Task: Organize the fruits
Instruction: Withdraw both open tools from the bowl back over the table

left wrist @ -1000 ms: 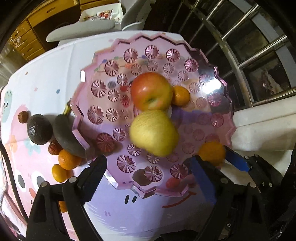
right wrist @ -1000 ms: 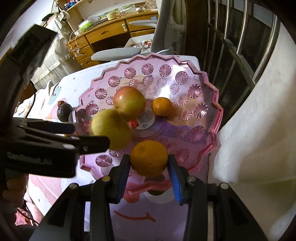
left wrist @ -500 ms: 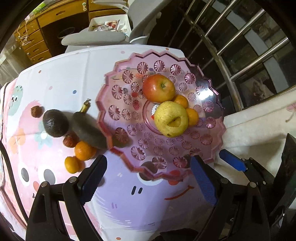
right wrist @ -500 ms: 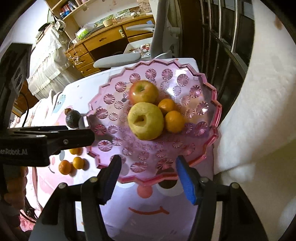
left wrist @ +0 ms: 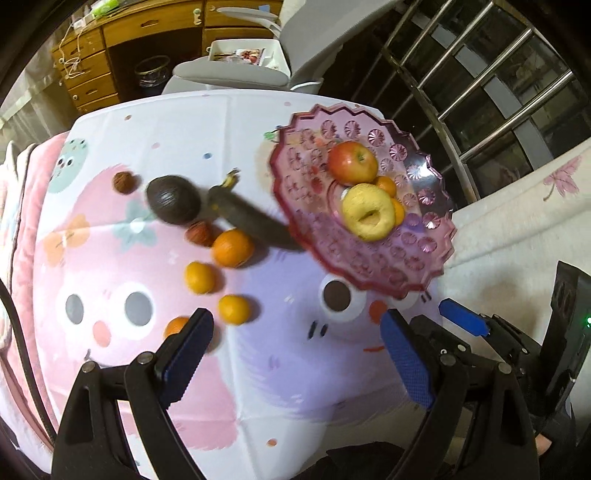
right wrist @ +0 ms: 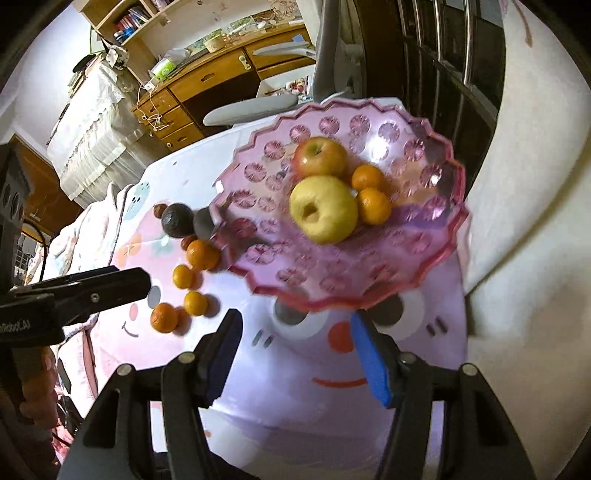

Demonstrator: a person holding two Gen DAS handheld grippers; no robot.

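Left gripper (left wrist: pixel 291 354) hangs wide open and empty – the loose small orange tangerines (left wrist: pixel 233 309) lie just beyond its left finger, nearer it than the empty, part-open right gripper (right wrist: pixel 291 354), outside the scalloped pink plastic fruit plate (left wrist: pixel 428 280).

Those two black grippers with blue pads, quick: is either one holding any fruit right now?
Left gripper: open, holding nothing.
Right gripper: open, nothing between its blue pads.

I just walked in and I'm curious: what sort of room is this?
Most likely a room in someone's home, perhaps a study or bedroom. A wooden desk with drawers stands behind, shelves with books hang above it, and the fruit lies on a cartoon-printed cloth.
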